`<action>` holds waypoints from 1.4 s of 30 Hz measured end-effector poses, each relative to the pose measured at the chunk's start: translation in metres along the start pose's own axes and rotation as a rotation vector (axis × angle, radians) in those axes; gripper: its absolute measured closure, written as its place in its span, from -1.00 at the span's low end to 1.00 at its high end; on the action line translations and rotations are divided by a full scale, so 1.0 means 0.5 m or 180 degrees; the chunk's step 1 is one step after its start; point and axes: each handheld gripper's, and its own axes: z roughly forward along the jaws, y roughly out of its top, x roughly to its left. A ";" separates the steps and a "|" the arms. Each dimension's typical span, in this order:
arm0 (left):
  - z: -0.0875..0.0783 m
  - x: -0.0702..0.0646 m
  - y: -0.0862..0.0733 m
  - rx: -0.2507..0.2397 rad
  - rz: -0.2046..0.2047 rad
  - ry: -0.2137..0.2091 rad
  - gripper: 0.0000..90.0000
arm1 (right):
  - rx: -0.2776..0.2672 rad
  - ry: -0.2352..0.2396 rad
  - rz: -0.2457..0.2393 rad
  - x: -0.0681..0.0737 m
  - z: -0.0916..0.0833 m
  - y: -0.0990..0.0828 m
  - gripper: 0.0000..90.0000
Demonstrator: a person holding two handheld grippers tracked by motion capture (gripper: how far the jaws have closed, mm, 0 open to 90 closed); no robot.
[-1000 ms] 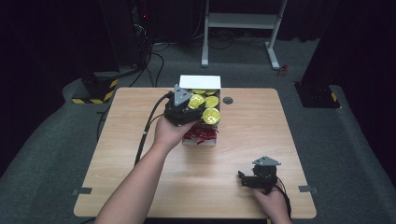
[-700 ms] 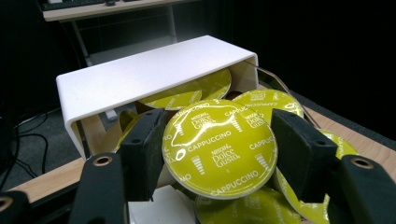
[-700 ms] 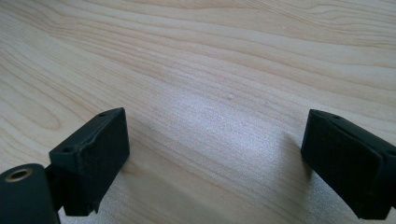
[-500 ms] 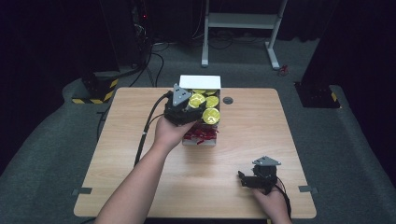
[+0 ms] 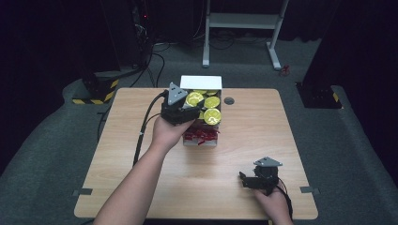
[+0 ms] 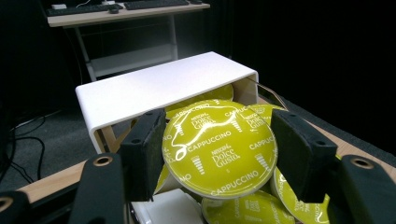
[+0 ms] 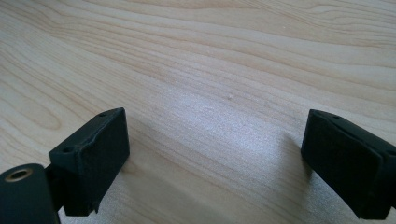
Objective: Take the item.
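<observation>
My left gripper (image 5: pixel 190 103) is shut on a yellow-green coffee capsule (image 5: pixel 194 99) and holds it just above a white box (image 5: pixel 202 82) at the table's far middle. In the left gripper view both pads press the rim of that capsule (image 6: pixel 219 148), whose foil lid reads "Cappuccino". More yellow-green capsules (image 5: pixel 212 116) lie in the box, under and beside the held one (image 6: pixel 243 210). My right gripper (image 5: pixel 245 179) rests near the front right of the table. Its jaws (image 7: pixel 215 158) stand open over bare wood with nothing between them.
The box's white lid (image 6: pixel 163 86) stands open behind the capsules. Red items (image 5: pixel 201 135) fill the near end of the box. A small dark disc (image 5: pixel 229 101) lies right of the box. A cable (image 5: pixel 143 131) trails off the left gripper. A metal stand (image 5: pixel 244 21) is beyond the wooden table (image 5: pixel 122 159).
</observation>
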 end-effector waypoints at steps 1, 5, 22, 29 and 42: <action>-0.001 0.001 0.001 0.0006 0.0008 -0.0004 -0.15 | 0.0000 0.0000 0.0001 0.000 0.000 0.000 -0.83; -0.006 0.004 0.002 0.0002 0.0006 0.0010 -0.15 | 0.0002 0.0001 0.0007 0.001 0.000 0.000 -0.83; -0.047 0.030 0.014 -0.0044 -0.0023 0.0105 -0.15 | 0.0003 0.0002 0.0011 0.001 0.000 0.000 -0.83; -0.061 0.042 0.011 -0.0054 -0.0065 0.0138 -0.15 | 0.0003 0.0001 0.0011 0.001 0.000 0.000 -0.83; -0.086 0.068 0.007 -0.0058 -0.0086 0.0228 -0.15 | 0.0004 0.0002 0.0011 0.001 0.000 0.000 -0.83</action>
